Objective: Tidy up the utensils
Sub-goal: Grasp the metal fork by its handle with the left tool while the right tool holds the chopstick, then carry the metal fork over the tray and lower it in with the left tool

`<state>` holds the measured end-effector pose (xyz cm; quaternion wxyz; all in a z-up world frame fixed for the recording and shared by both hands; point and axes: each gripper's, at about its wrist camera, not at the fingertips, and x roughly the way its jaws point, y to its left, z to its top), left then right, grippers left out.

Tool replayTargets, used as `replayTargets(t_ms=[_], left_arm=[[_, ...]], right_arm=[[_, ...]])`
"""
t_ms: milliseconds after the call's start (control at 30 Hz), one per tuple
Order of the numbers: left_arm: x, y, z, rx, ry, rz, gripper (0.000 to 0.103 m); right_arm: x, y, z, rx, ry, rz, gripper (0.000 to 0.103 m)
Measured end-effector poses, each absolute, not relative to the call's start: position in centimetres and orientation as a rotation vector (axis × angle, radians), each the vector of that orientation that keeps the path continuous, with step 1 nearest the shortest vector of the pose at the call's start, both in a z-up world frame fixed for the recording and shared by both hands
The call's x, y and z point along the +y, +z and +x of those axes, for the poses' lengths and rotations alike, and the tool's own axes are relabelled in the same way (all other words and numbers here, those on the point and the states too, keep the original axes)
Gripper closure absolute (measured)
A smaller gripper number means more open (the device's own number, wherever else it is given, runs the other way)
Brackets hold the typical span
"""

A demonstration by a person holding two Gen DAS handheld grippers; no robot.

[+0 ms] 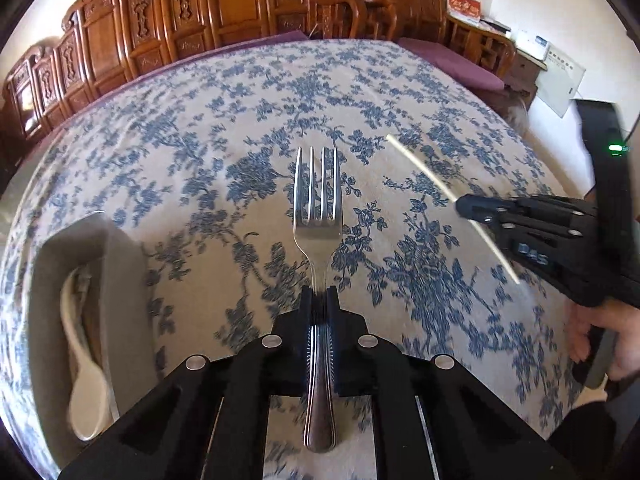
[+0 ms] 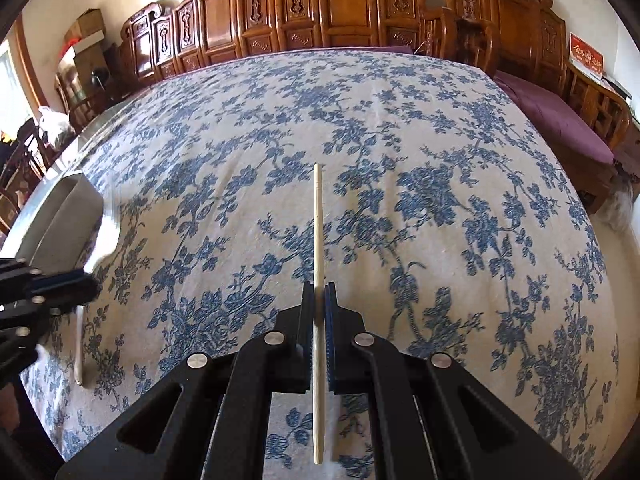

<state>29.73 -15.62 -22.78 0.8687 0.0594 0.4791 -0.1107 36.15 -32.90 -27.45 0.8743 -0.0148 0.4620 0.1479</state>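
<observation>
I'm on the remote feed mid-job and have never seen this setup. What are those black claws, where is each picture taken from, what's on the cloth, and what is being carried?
There is no robot arm here. A person holds a black two-finger gripper in each hand, and each gripper carries a wide-angle camera looking forward along its fingers.

The left wrist view shows the left gripper shut on a metal fork, tines pointing away. At its right edge you see the right gripper and the hand holding it.

The right wrist view shows that right gripper shut on a single pale wooden chopstick.

Below both is a table under a blue floral tablecloth. On the left stands a grey tray with a white spoon lying in it. Carved wooden furniture lines the far wall.
</observation>
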Motion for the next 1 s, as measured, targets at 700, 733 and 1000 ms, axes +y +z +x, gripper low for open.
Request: replayTargets(t_ms=[700, 733, 1000], left_arm=[[-11.4, -16.3, 24.6, 0.826, -0.250, 0.065, 0.097], [-11.2, -16.0, 24.4, 0.817, -0.249, 0.065, 0.097], [-9.2, -13.2, 22.9, 0.757, -0.232, 0.046, 0.097]], right_arm=[[-28.7, -25.5, 33.1, 0.913, 0.331, -0.085, 0.097], [-28.4, -25.1, 32.7, 0.901, 0.339, -0.084, 0.097], [-25.6, -22.4, 30.0, 0.824, 0.416, -0.080, 0.097]])
